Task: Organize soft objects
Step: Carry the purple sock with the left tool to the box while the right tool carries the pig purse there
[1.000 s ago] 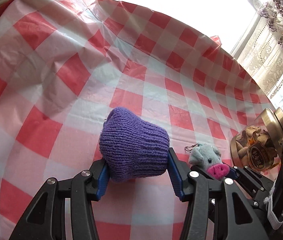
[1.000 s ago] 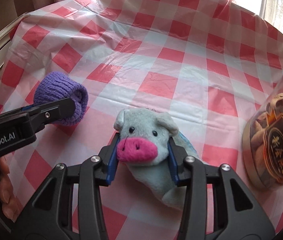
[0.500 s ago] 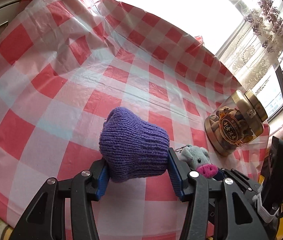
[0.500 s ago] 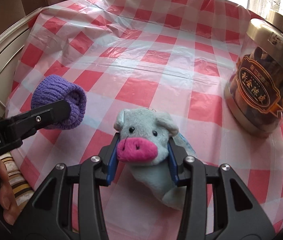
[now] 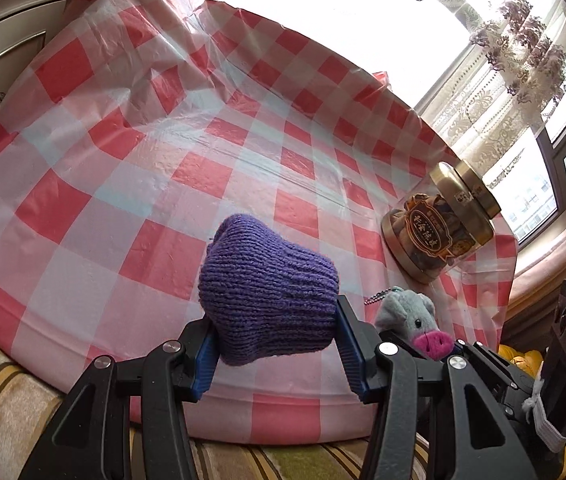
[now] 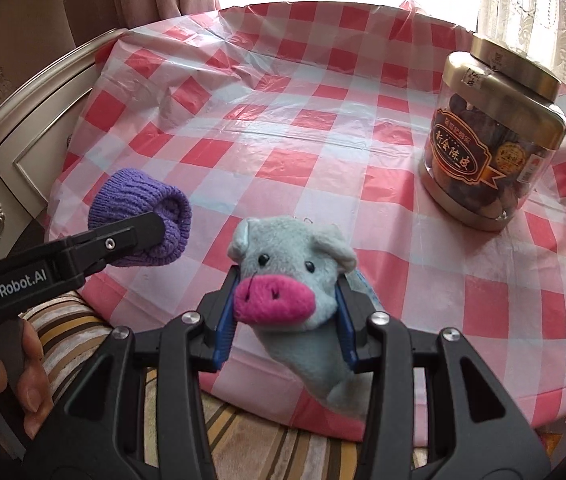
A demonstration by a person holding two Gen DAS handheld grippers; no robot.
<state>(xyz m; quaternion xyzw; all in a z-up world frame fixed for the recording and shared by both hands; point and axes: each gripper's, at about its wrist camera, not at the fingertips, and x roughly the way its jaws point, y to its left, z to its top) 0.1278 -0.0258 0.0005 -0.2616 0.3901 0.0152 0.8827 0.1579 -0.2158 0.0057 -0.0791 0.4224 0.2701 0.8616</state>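
my left claw [image 5: 277,344] pinches the purple knit [image 5: 269,298] between its blue pads [image 5: 349,344], the wool bulging out past both sides, held off the checked cloth [image 5: 163,160] near the table's 6 o'clock edge; in my right view the same knit [image 6: 141,216] sits at about 9 o'clock, with the left claw [image 6: 131,236] reaching in from the left rim and fingers [image 6: 29,364] wrapped on its handle at 8 o'clock. my right claw [image 6: 283,316] squeezes the pig [image 6: 287,280] by its head, pads pressed into both cheeks, pink snout facing me, its grey body hanging down between the jaws and clear of the cloth [image 6: 283,120]. in my left view the pig [image 5: 411,316] shows at 4 o'clock, just beside the knit, a bead chain trailing from its head. a jar [image 6: 491,140] with a gold lid stands upright on the cloth at 2 o'clock in my right view, well apart from both toys; in the left view the jar [image 5: 439,224] is at 3 o'clock. striped fabric [image 6: 243,432] lies below the table's near edge
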